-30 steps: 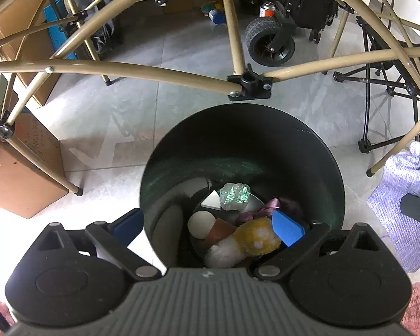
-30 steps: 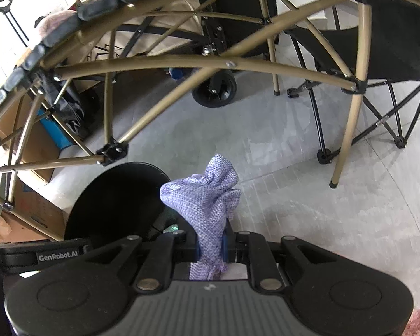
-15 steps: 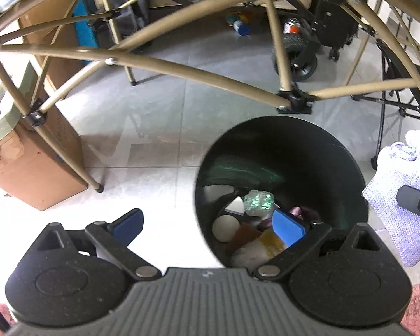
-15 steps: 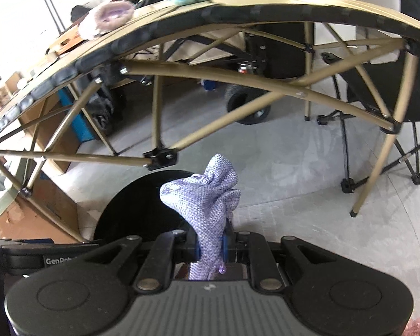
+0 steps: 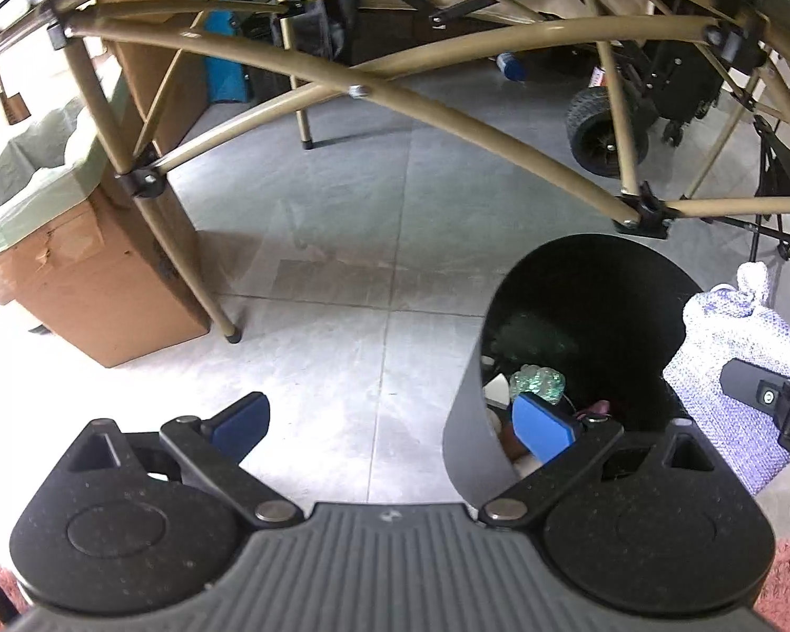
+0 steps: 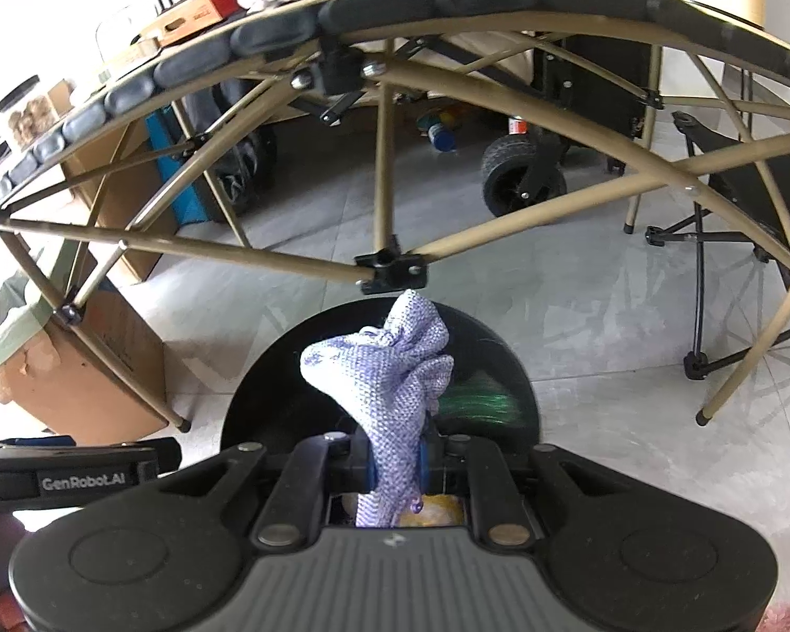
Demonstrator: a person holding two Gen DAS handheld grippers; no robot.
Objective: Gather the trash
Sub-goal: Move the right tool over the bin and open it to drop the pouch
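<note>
Where pinched, lilac knitted cloth (image 6: pixel 382 374) crumpled upward

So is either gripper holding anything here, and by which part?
The right gripper pinches the purple knitted cloth near its lower end; the left gripper is open, empty.

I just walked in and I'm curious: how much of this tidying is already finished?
Partly done: the round black bin already holds trash, including a crumpled green wrapper. In hand: the right tool grips a lilac knitted cloth above the bin. Left: dropping it in. The left tool is open, empty.
</note>
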